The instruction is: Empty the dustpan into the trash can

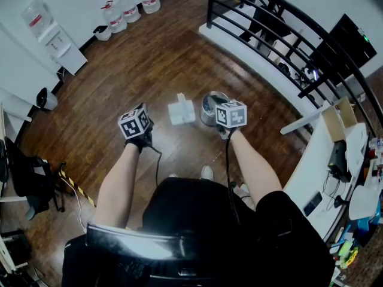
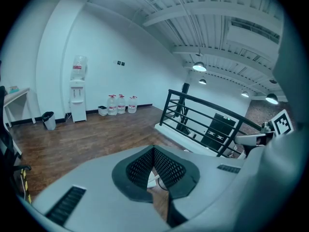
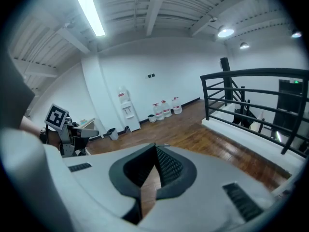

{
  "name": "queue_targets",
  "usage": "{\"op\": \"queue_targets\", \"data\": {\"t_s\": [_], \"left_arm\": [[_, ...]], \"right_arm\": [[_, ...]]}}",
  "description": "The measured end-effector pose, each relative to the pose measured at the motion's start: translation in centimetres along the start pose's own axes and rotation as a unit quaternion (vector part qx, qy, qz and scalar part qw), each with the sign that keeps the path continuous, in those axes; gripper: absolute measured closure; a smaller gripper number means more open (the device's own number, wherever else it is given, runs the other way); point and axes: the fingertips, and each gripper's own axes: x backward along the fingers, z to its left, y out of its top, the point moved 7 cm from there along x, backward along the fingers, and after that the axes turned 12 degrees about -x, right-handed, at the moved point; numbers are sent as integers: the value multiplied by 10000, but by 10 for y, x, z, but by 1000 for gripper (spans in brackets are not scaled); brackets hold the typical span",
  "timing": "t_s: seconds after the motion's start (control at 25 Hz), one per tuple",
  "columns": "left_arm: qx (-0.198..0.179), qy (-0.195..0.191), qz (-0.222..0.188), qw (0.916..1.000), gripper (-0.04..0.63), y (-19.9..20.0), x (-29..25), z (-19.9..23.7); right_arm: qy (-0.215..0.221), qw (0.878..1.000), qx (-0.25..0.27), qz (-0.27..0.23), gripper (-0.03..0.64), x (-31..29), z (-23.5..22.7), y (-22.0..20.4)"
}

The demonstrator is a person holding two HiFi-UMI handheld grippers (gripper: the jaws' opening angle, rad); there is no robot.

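A white dustpan point(image 1: 181, 110) rests on the wooden floor just ahead of the person. Right beside it, on its right, stands a small shiny metal trash can point(image 1: 209, 105). My left gripper point(image 1: 136, 126) hovers to the left of the dustpan, apart from it, under its marker cube. My right gripper point(image 1: 230, 116) hangs close by the can's right side. In the left gripper view the jaws point(image 2: 154, 174) are shut and empty, with a sliver of the white dustpan point(image 2: 151, 180) showing below them. The right gripper's jaws point(image 3: 153, 170) are shut and empty too.
A black railing point(image 1: 281, 28) runs along the right, with a white desk point(image 1: 335, 160) and its clutter beyond it. Water bottles point(image 1: 128, 6) and a dispenser point(image 1: 51, 31) line the far wall. A black chair point(image 1: 27, 178) stands at the left, and a small bin point(image 1: 46, 99) near it.
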Motion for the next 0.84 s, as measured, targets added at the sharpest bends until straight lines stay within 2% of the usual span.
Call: {"op": "queue_targets", "data": {"t_s": [0.84], "left_arm": [[-70,3,15,10000,594,-2,5,2]], "right_arm": [[-186,9998,86,32,617,4,-2,0]]}}
